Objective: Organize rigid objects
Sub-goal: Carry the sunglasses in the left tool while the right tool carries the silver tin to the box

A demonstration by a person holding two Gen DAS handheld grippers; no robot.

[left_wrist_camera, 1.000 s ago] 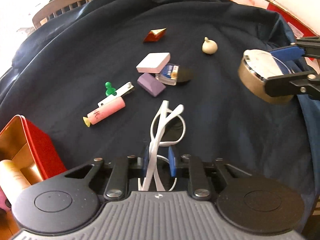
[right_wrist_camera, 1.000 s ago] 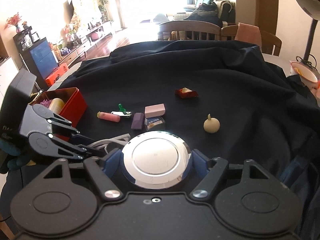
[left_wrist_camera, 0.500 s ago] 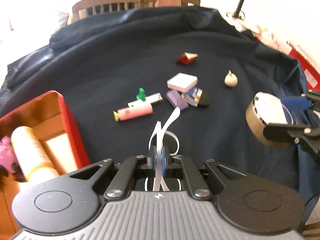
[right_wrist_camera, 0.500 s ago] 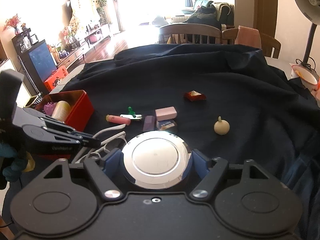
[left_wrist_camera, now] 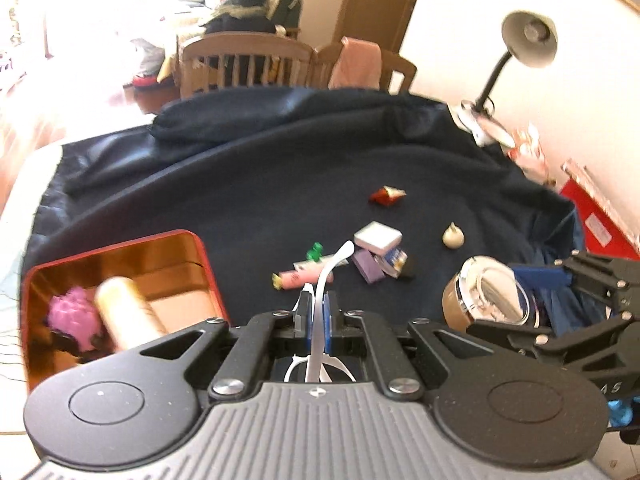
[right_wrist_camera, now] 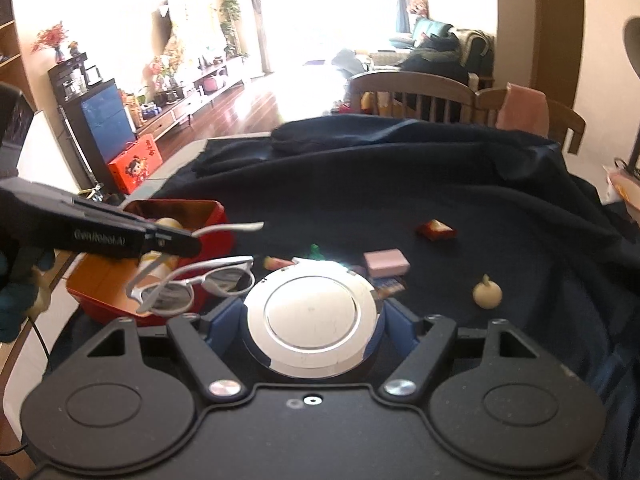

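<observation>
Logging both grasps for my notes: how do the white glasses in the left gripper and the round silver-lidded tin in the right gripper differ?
The white glasses are thin and open-framed; the round tin is solid and squat. The left gripper pinches the glasses by one slim temple arm, fingers nearly together; the right gripper spans the tin's full width, fingers wide apart. The glasses dangle below the fingers near the red box; the tin sits lid-up between them. Both are lifted off the dark cloth.
</observation>
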